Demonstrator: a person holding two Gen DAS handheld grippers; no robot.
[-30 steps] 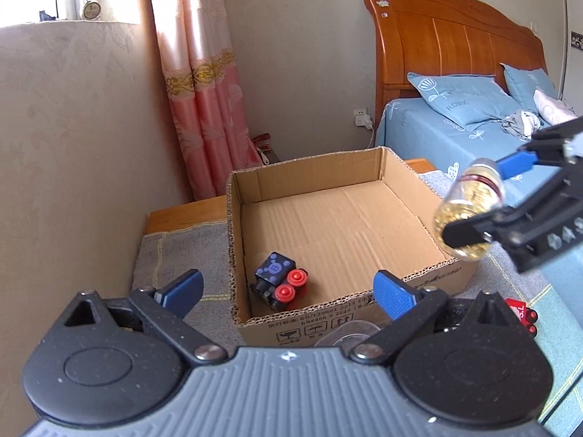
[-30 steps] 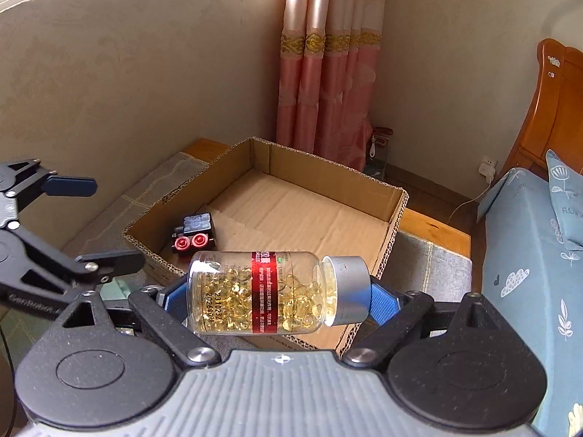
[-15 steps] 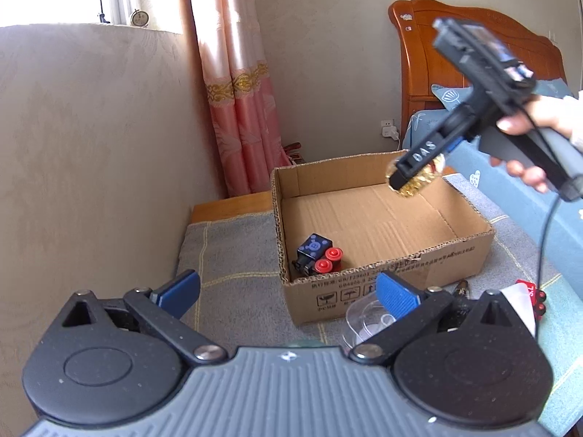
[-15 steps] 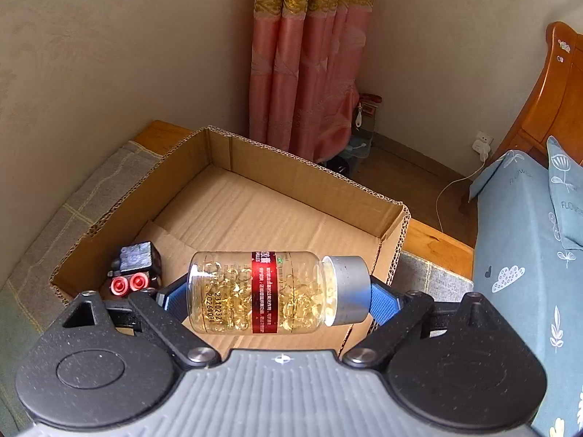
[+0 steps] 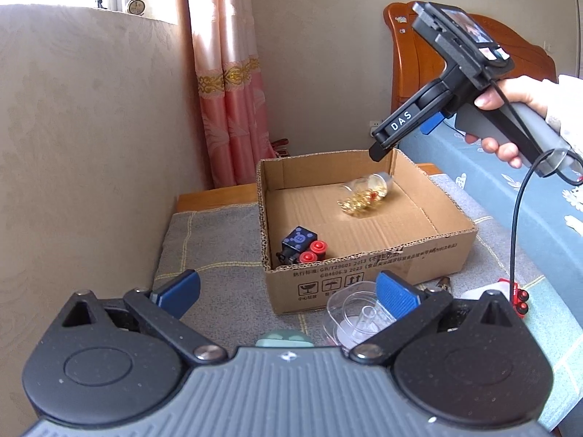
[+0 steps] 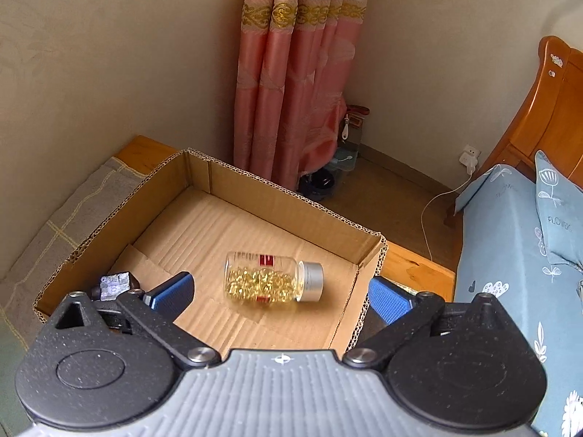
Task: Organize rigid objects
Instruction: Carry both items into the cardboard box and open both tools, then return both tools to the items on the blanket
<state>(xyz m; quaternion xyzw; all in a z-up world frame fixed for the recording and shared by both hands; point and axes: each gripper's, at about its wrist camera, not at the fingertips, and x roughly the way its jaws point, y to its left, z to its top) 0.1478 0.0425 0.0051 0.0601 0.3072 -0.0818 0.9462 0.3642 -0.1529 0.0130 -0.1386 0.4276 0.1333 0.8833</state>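
1. Right gripper [image 6: 280,296]: jaws spread wide, nothing between the blue pads [image 6: 169,293]. It hangs above the cardboard box [image 6: 204,176], tilted down into it.
2. Just ahead of & below those pads: the pill bottle [image 6: 273,280], on its side on the box floor, silver cap toward the right pad, clear of both fingers. Slightly blurred, so can't tell if it's at rest.
3. By the right gripper's left finger, in the box corner: black toy w/ red wheels [image 5: 300,245], well apart from the bottle.
4. Left gripper [image 5: 288,293]: also wide open, empty, held low in front of the box's near wall.
5. Just under its right pad: a clear plastic spool [image 5: 355,318] on the grey cloth [image 5: 204,233], outside the box.
6. Further right of it: small red toy [image 5: 517,296], partly hidden.
7. Right hand [image 5: 510,116] grips the handle, above the box's far right corner.
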